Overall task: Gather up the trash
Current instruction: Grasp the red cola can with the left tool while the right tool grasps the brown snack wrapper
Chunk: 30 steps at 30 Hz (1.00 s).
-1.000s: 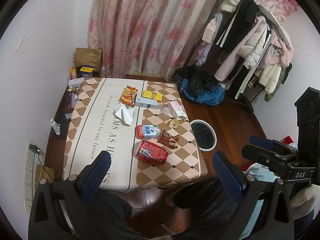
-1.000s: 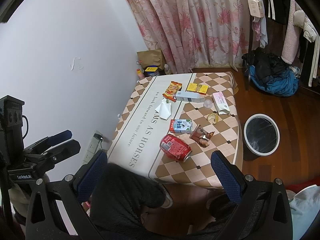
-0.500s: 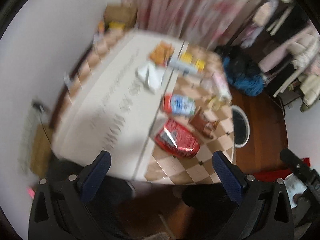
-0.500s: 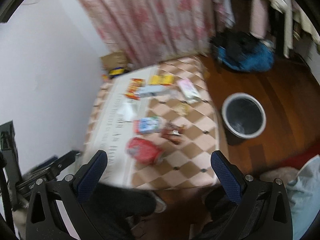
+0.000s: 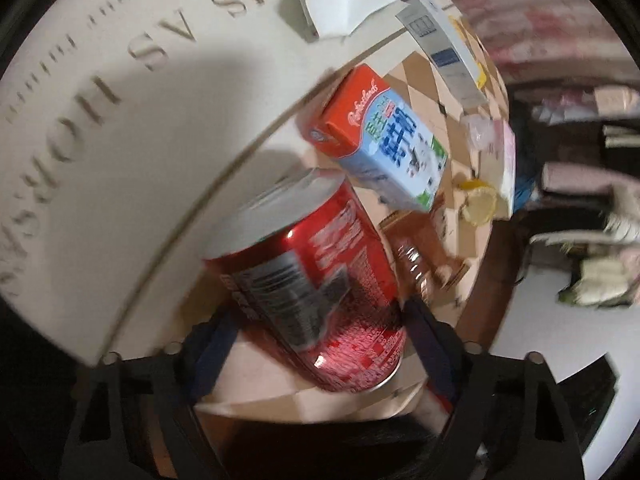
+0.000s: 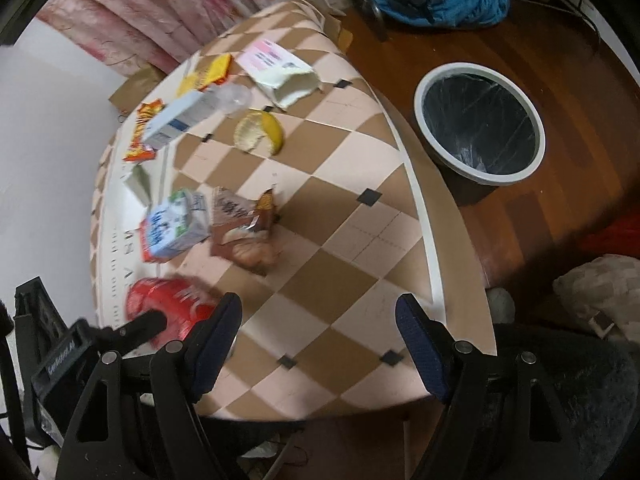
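A red soda can point(image 5: 320, 292) lies on its side on the table between the fingers of my left gripper point(image 5: 320, 344), which is open around it. The can also shows in the right wrist view point(image 6: 168, 308), with the left gripper point(image 6: 132, 332) beside it. A red and blue milk carton point(image 5: 384, 148) lies just beyond the can, next to a brown snack wrapper point(image 6: 244, 228). My right gripper point(image 6: 320, 340) is open and empty above the checkered tablecloth point(image 6: 360, 240). A round bin point(image 6: 480, 120) with a black liner stands on the floor to the right of the table.
Further back on the table lie a lemon peel point(image 6: 260, 134), a white box point(image 6: 180, 120), a pink and white packet point(image 6: 276, 64), yellow and orange wrappers point(image 6: 208, 72) and a white tissue point(image 5: 340, 0). A blue bag point(image 6: 440, 0) lies on the wooden floor.
Both grippers have dropped from high above down to the table. The left one has closed in on the red can, which now sits between its fingers. The right one has moved toward the table's right side.
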Tool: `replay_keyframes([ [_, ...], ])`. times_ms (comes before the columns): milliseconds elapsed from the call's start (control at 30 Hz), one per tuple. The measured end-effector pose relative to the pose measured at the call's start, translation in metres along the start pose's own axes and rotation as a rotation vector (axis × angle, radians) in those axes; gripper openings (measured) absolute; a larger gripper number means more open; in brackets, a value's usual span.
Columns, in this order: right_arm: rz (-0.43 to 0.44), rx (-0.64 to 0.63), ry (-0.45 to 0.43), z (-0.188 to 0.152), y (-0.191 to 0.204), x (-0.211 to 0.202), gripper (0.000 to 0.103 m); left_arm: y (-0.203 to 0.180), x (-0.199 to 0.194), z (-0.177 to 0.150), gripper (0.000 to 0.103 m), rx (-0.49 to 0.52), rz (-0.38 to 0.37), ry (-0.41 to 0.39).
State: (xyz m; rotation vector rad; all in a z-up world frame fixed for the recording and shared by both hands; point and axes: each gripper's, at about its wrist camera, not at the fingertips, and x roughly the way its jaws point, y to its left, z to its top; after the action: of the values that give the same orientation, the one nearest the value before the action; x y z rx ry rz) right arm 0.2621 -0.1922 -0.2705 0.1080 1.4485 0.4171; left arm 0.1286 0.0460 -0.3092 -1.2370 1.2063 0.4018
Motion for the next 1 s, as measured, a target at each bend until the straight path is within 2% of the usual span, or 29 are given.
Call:
replay_keyframes([
  [100,0.002,0.005,0.012,0.007,0.0,0.007,0.081,-0.008,0.0,0.001,0.073,0.008,0.009,-0.042],
  [200,0.009,-0.006,0.017,0.015,0.003,0.011,0.081,-0.019,-0.002,0.005,0.068,0.086,0.058,-0.073],
  [267,0.011,-0.013,0.021,0.02,0.006,0.012,0.081,-0.024,-0.007,0.009,0.059,0.16,0.095,-0.086],
  [300,0.015,-0.02,0.026,0.023,0.008,0.014,0.081,-0.027,-0.01,0.011,0.047,0.215,0.121,-0.093],
  [400,0.02,-0.056,0.045,0.031,0.019,0.02,0.081,-0.038,-0.022,0.018,0.046,0.372,0.229,-0.121],
  [433,0.017,-0.082,0.056,0.034,0.025,0.023,0.081,-0.039,-0.023,0.022,0.046,0.394,0.238,-0.128],
  [533,-0.011,-0.173,0.08,0.039,0.046,0.033,0.081,-0.032,-0.013,0.038,0.052,0.393,0.21,-0.086],
  [600,-0.034,-0.227,0.105,0.043,0.057,0.041,0.081,-0.024,0.0,0.047,0.052,0.36,0.18,-0.047],
  [667,-0.048,-0.259,0.121,0.045,0.064,0.049,0.081,-0.026,0.002,0.048,0.052,0.357,0.168,-0.062],
  [733,-0.065,-0.285,0.139,0.049,0.071,0.057,0.081,-0.027,0.003,0.046,0.05,0.385,0.193,-0.062],
  [767,-0.066,-0.29,0.144,0.051,0.073,0.06,0.081,-0.027,0.003,0.045,0.038,0.392,0.202,-0.065],
  [833,-0.071,-0.294,0.158,0.055,0.077,0.069,0.081,-0.028,0.004,0.042,0.038,0.415,0.229,-0.078],
  [933,-0.064,-0.299,0.162,0.058,0.081,0.075,0.08,-0.025,-0.007,0.034,0.037,0.453,0.303,-0.147],
  [1000,-0.065,-0.31,0.16,0.057,0.086,0.08,0.075,-0.021,-0.016,0.031,0.037,0.48,0.358,-0.196],
])
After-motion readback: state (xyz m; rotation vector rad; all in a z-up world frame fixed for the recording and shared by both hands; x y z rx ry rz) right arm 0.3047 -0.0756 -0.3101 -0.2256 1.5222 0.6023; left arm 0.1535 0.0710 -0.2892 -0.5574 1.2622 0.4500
